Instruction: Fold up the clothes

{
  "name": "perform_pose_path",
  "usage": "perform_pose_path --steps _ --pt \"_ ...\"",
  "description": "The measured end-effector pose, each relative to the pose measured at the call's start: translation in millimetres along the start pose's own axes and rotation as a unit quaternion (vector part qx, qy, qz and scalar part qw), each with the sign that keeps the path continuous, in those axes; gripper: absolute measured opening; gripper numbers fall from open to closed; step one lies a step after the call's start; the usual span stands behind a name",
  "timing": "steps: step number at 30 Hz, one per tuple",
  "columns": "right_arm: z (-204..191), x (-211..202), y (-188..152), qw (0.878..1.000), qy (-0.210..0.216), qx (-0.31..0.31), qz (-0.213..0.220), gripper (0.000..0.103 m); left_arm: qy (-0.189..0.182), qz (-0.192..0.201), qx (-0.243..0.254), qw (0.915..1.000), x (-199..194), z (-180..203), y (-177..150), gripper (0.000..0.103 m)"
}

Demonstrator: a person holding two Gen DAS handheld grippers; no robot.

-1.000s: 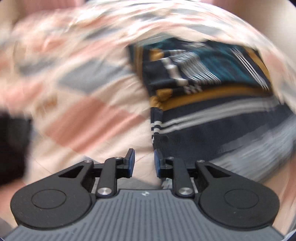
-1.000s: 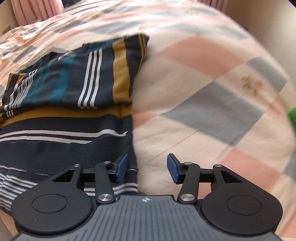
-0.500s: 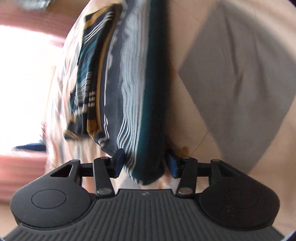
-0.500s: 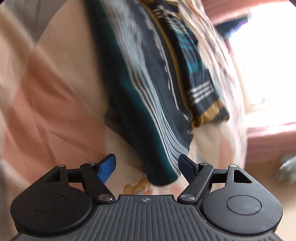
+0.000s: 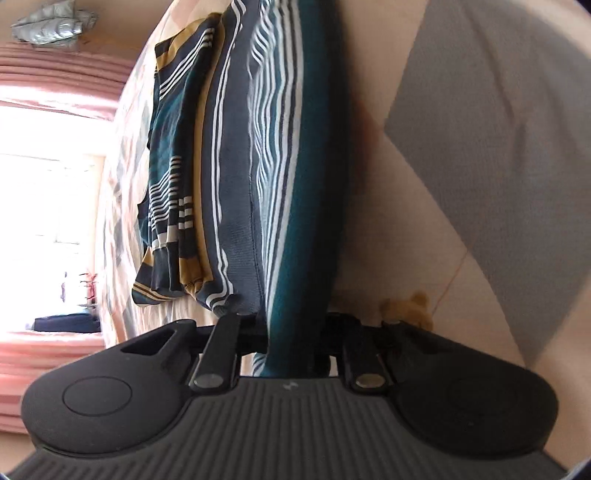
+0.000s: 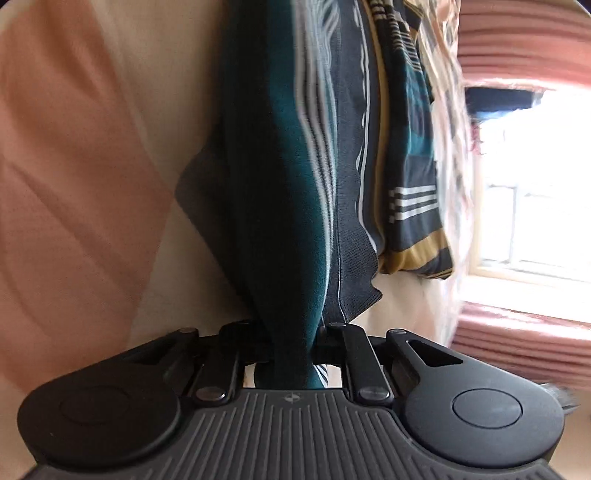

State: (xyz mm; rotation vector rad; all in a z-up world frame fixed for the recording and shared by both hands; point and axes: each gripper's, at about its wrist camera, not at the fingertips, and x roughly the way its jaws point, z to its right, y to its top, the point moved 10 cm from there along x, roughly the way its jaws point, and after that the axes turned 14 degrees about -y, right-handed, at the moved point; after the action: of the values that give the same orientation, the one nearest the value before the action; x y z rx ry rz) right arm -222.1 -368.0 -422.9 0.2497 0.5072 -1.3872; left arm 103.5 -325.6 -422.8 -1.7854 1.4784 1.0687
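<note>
Striped shirt [image 5: 236, 177] lies on a bed w/ a checked bedsheet [image 5: 498, 147] in pink, grey & cream squares. Shirt has dark blue, teal, mustard & white stripes. Both cameras are rolled on their side, so the bed looks like it stands up.

Left gripper [image 5: 295, 332] has a teal edge of the shirt between its fingers. Jaws are closing & already press the cloth from both sides, so it's a pinch. Cloth runs from the jaws far up the middle of the left view. Rest of the shirt spreads to the left of that edge, w/ a folded part further left. Small yellow-brown print [image 5: 410, 306] on the sheet sits just right of the gripper. Far left there's a bright window [image 5: 48, 206] & pink curtains [image 5: 55, 88]. Grey bundle [image 5: 51, 26] at top left, can't tell what it is.

Right gripper [image 6: 293, 347] also has the teal edge of the striped shirt [image 6: 288, 184] between its fingers. Jaws are closing here too & squeeze the cloth tight. Folded part w/ mustard band lies to the right of that edge. Bedsheet [image 6: 81, 166] fills the left side, a big pink square on it. Window [image 6: 528, 192] & pink curtains [image 6: 524, 48] are far right
</note>
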Motion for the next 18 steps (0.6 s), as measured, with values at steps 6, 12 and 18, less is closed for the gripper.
perform_pose_path --steps 6,12,18 --pt "13 -37 -8 0.999 0.031 -0.009 0.036 0.010 -0.011 0.001 0.002 0.9999 -29 -1 3 0.008" --pt "7 -81 -18 0.997 0.060 -0.003 0.047 0.010 -0.042 -0.006 0.003 0.9991 -49 40 6 0.008" --pt "-44 -173 -35 0.992 0.110 0.010 0.063 0.010 -0.077 -0.015 -0.033 0.9964 -81 104 4 0.008"
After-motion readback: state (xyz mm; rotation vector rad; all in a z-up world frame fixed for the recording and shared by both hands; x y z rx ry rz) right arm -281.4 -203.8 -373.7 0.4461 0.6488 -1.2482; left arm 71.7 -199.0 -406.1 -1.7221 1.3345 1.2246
